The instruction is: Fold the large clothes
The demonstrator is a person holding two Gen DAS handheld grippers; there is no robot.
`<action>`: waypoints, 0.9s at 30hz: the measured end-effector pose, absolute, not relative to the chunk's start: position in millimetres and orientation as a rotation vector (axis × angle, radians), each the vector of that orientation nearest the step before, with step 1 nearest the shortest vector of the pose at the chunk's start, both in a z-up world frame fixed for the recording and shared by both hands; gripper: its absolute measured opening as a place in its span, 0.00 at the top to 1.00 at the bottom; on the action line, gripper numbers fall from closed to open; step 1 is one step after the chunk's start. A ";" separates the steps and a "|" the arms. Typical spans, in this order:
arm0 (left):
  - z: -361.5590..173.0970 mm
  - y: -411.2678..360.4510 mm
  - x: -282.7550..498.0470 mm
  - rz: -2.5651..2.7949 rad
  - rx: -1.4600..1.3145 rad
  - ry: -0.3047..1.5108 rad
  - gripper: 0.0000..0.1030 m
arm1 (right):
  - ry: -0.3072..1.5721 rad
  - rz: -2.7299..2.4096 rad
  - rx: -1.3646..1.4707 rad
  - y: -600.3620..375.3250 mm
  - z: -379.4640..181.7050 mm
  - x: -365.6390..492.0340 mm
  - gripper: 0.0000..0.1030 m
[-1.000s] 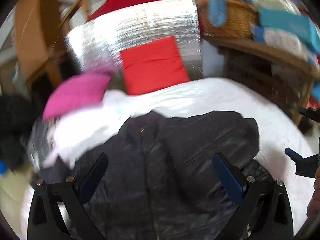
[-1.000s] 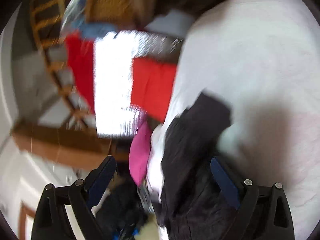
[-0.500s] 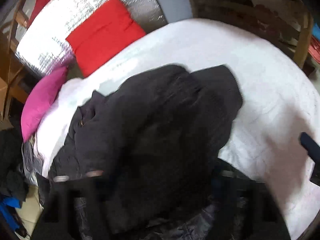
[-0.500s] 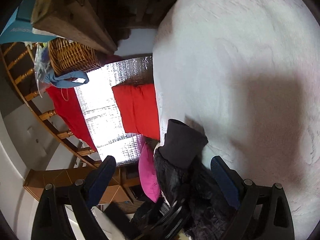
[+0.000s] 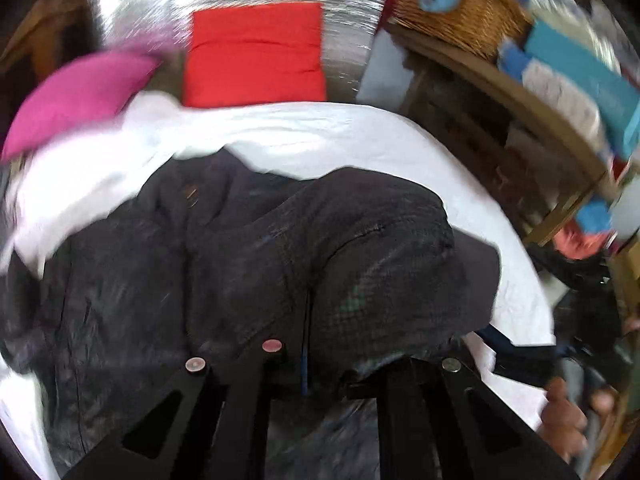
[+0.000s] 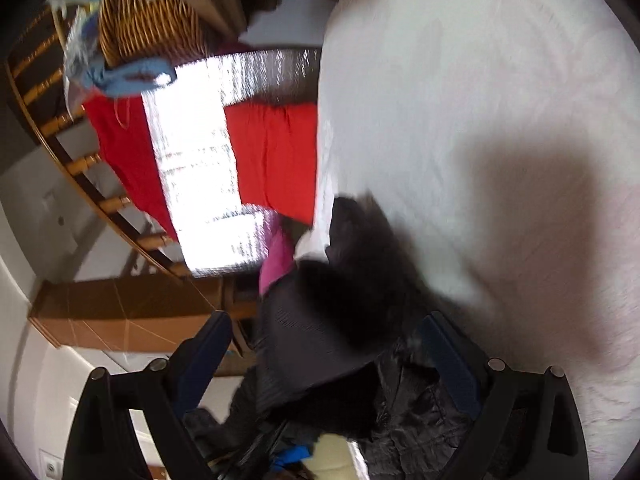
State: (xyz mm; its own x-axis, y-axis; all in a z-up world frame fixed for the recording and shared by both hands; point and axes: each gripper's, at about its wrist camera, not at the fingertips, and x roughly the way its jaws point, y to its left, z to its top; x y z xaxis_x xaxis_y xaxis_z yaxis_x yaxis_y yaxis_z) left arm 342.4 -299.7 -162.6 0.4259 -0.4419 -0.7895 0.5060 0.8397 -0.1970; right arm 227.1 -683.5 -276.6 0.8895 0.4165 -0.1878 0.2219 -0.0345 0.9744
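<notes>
Your left tongs [image 5: 306, 344] have just been closing and now pinch a fold of the crumpled black quilted jacket [image 5: 280, 248], which lies heaped on the white wrinkled bed sheet [image 5: 360, 140]. Your right tongs [image 6: 326, 360] stand wide open, blue pads either side of the jacket's matte fabric, not pressing it.

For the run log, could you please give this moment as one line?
left gripper: just closed, shut on jacket | right gripper: open, jacket between jaws | bed: jacket bunched at edge
</notes>
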 end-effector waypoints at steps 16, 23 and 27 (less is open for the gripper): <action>-219.6 -90.7 322.2 -0.363 -0.168 1.102 0.34 | 0.656 -0.036 1.158 -633.1 -248.6 276.1 0.06; -196.6 -93.0 308.0 -0.315 -0.167 1.003 0.23 | 0.748 -0.031 0.962 -602.4 -247.9 304.5 0.06; -187.0 -152.5 307.4 -0.330 -0.016 0.951 0.18 | 0.793 -0.070 0.893 -589.4 -255.1 317.3 0.06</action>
State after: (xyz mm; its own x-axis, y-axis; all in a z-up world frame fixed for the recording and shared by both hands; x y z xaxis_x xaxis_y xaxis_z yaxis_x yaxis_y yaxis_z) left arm 307.4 -152.5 -187.0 0.5344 -0.2841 -0.7960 0.2705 0.9498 -0.1573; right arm 317.3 -589.4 -255.1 0.7190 0.2590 -0.6449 0.3685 0.6447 0.6697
